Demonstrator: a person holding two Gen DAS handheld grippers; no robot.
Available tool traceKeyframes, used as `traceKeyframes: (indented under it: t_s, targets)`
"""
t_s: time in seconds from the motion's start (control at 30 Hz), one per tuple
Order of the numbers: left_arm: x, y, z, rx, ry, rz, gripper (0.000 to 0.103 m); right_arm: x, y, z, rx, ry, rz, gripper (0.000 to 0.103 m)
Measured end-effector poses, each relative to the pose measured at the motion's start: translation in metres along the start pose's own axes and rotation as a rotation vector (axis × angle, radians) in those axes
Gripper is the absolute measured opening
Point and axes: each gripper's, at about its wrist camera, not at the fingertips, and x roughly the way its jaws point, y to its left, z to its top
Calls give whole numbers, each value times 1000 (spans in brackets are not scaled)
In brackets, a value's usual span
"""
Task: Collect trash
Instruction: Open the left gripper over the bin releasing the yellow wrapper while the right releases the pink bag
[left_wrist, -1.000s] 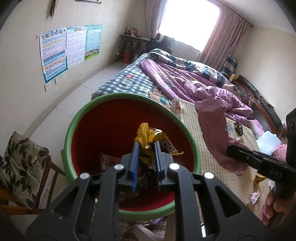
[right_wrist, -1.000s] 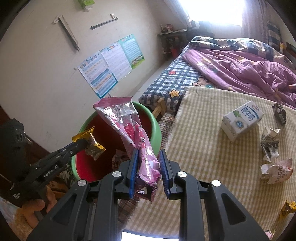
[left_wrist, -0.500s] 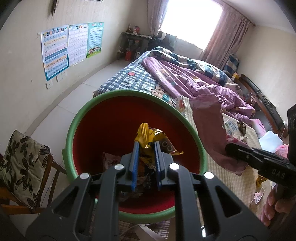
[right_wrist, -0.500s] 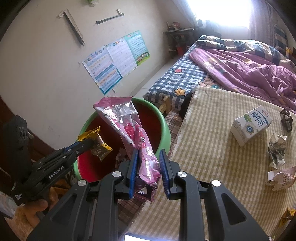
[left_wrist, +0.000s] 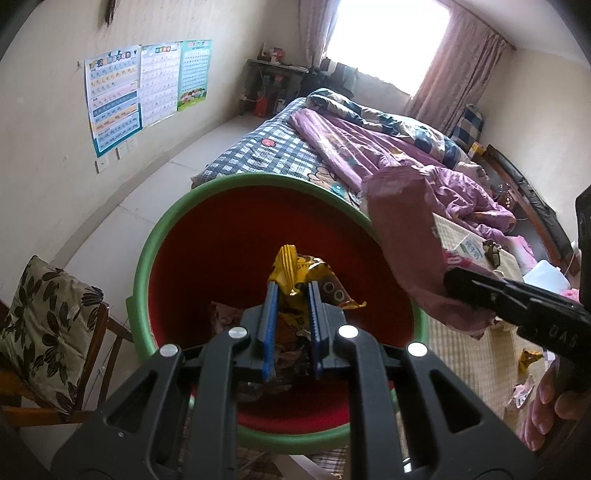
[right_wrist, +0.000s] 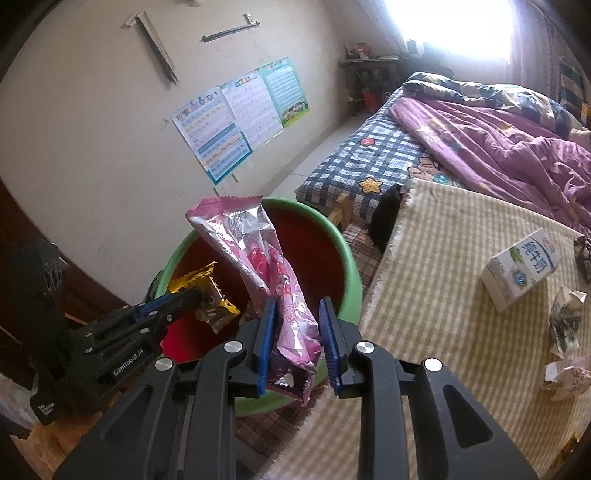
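Both tongs hold wrappers over the bin, ready to drop them in

The left tongs (left_wrist: 291, 291) are clamped on a crumpled yellow snack wrapper (left_wrist: 301, 271), poised above the middle of the red, green-rimmed bin (left_wrist: 147, 258) so it should fall inside among the scraps already there. The right tongs (right_wrist: 297, 312) hold a long pink foil packet (right_wrist: 258, 254) over the bin's near rim; its blue pads look slightly apart around the flattened packet, gripping it low so the upper end leans over the opening. More trash waits on the checked mat (right_wrist: 443, 295): a milk carton (right_wrist: 522, 273) and crumpled papers (right_wrist: 565, 321)
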Motion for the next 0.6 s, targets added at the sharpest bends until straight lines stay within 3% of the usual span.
traceKeyframes:
  t_s: [0.53,0.6]
  targets:
    - [4,9,-1,-27,15,27,15,15,12,13,-38,2,28,25]
    - [4,10,0,-32,11,35,16,15,11,14,-33,-3,33,41]
